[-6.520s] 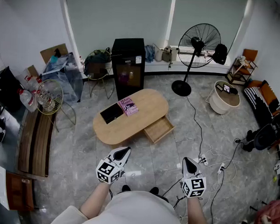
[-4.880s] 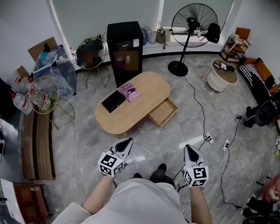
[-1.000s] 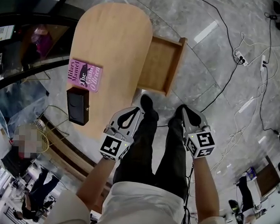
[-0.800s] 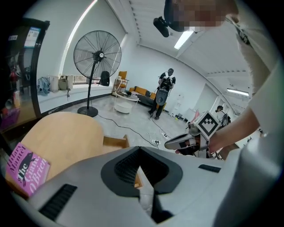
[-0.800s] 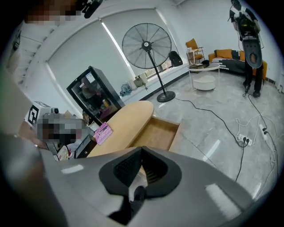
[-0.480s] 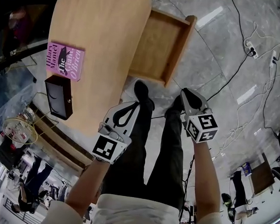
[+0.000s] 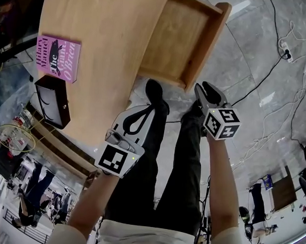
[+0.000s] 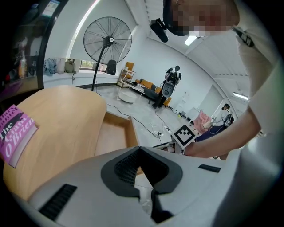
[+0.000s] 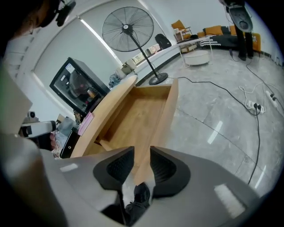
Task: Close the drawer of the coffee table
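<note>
The oval wooden coffee table (image 7: pixel 106 37) fills the upper left of the head view. Its drawer (image 7: pixel 176 40) stands pulled out toward me, empty. My right gripper (image 7: pixel 200 88) hangs just off the near corner of the drawer front (image 9: pixel 166 111). Its jaws have just been opening: a narrow gap shows in the right gripper view (image 9: pixel 142 153), in line with that board's edge, and nothing is pressed between the pads. My left gripper (image 7: pixel 152 106) hovers by the table's near edge above my legs. Its tips (image 8: pixel 140 149) meet, with nothing in them.
A pink book (image 7: pixel 57 58) and a black box (image 7: pixel 52 108) lie on the tabletop. My shoes (image 7: pixel 154 91) stand on the tiled floor just before the drawer. Cables (image 7: pixel 291 49) run across the floor at right. A standing fan (image 9: pixel 128 31) and a black cabinet (image 9: pixel 75 88) stand beyond the table.
Both grippers have sunk toward the drawer's front, and table and drawer loom larger in the head view. The right jaws have parted slightly.
</note>
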Demonstrator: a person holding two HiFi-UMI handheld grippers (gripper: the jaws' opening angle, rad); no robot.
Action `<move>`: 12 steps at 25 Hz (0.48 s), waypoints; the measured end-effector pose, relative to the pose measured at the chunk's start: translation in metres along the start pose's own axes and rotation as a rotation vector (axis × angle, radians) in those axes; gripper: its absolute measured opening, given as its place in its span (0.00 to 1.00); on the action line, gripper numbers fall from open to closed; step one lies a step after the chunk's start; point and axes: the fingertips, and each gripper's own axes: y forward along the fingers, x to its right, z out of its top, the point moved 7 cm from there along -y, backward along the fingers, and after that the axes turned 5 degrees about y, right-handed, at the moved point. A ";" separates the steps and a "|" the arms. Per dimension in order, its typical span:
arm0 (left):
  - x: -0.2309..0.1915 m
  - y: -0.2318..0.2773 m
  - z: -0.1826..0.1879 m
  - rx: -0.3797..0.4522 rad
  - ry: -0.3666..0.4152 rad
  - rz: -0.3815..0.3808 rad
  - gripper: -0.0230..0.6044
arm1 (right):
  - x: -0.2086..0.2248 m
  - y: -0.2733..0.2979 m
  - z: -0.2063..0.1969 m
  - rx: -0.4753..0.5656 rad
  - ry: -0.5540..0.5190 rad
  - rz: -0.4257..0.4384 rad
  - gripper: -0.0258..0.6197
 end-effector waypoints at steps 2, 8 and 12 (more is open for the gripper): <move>-0.004 0.004 -0.005 -0.002 -0.011 0.004 0.05 | 0.004 0.012 -0.003 -0.003 0.031 0.002 0.26; -0.009 0.015 -0.018 -0.004 -0.035 0.005 0.05 | 0.015 0.043 -0.007 -0.024 0.093 0.014 0.45; -0.011 0.020 -0.024 -0.003 -0.062 0.008 0.05 | 0.016 0.060 -0.009 -0.028 0.167 0.047 0.57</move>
